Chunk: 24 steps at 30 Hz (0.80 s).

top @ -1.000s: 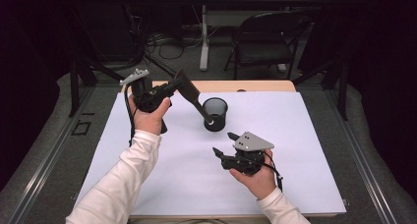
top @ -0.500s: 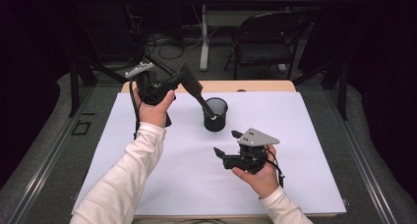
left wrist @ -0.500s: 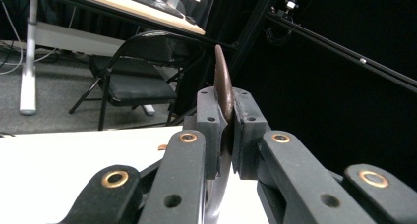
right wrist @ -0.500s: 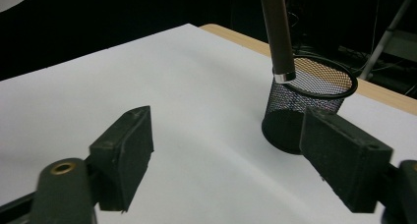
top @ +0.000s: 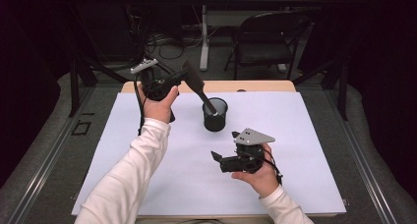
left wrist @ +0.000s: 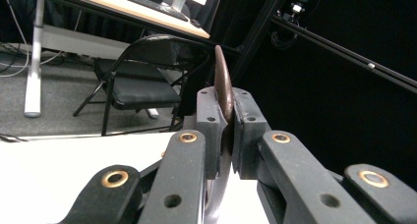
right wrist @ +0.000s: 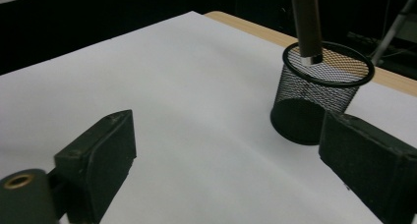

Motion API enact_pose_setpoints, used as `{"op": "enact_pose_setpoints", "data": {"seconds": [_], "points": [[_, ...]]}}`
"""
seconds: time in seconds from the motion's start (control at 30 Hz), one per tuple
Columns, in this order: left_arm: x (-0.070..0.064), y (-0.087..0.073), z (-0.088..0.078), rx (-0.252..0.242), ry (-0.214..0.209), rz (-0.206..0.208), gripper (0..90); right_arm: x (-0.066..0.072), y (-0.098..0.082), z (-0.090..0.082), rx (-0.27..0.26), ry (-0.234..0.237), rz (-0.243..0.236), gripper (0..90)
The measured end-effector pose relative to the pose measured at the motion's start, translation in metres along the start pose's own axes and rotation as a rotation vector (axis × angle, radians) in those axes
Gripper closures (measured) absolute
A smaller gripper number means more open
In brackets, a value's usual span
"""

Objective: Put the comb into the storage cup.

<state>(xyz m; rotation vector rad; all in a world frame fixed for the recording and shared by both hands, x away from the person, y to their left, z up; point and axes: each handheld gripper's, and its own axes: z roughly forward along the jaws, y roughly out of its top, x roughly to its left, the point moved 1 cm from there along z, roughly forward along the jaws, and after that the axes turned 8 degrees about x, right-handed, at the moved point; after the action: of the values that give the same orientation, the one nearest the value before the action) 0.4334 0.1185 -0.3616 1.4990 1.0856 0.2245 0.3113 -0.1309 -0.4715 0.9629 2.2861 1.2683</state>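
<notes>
Looking down, high view: the left gripper [top: 173, 82], raised over the far left of the white table sheet [top: 147, 150], clamps the wide end of a long dark brush-like tool [top: 199, 86]; the tool slants down to the right with its narrow end inside the black mesh cup [top: 215, 115].
Mesh cup, high view: round, upright, on the sheet near the middle of its far half.
Right gripper, high view: the right gripper [top: 219, 160] hovers low on the near side of the cup, apart from it, grey three-cornered plate on top.
Left gripper view: the two black jaws pinch a thin, brown, smoothly curved edge of the tool [left wrist: 223, 86], a profile the high view does not give; a folding chair [left wrist: 137, 81] stands behind.
Right gripper view: the jaws have just been opening and stand wide with nothing between them; the cup [right wrist: 319, 94] sits ahead to the right.
Texture, right gripper view: fine wire lattice, solid rim and base; the tool's [right wrist: 306, 22] tip carries a pale metallic band at rim level.
</notes>
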Motion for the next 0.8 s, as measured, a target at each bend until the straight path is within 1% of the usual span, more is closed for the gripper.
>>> {"op": "enact_pose_setpoints", "data": {"seconds": [0.1,0.2,0.33,0.43,0.63,0.7,0.77,0.8], "points": [[0.000,0.001,0.003,-0.004,0.003,-0.003,84.6,0.001,0.000,-0.001,-0.007,0.014,-0.015,4.3],[-0.001,0.002,0.005,-0.007,0.004,0.001,84.6,0.002,0.000,-0.001,-0.005,0.016,-0.009,4.5],[-0.003,0.003,0.008,-0.008,0.016,0.009,84.6,0.002,0.000,0.000,0.004,0.014,-0.017,4.7],[-0.004,0.004,0.010,-0.008,0.025,0.008,84.6,0.001,0.000,0.001,0.004,0.016,-0.005,5.3],[-0.006,0.003,0.012,-0.012,0.047,0.021,84.6,-0.003,0.001,0.003,0.009,0.025,0.024,7.3],[-0.006,0.003,0.013,-0.009,0.056,0.021,84.6,-0.003,0.001,0.004,0.001,0.013,0.031,7.1],[-0.005,0.003,0.014,-0.011,0.062,0.018,84.6,-0.003,0.001,0.005,0.001,0.021,0.032,4.2],[-0.004,0.003,0.015,-0.012,0.063,0.016,84.6,-0.003,0.001,0.006,0.004,0.030,0.026,1.2]]}}
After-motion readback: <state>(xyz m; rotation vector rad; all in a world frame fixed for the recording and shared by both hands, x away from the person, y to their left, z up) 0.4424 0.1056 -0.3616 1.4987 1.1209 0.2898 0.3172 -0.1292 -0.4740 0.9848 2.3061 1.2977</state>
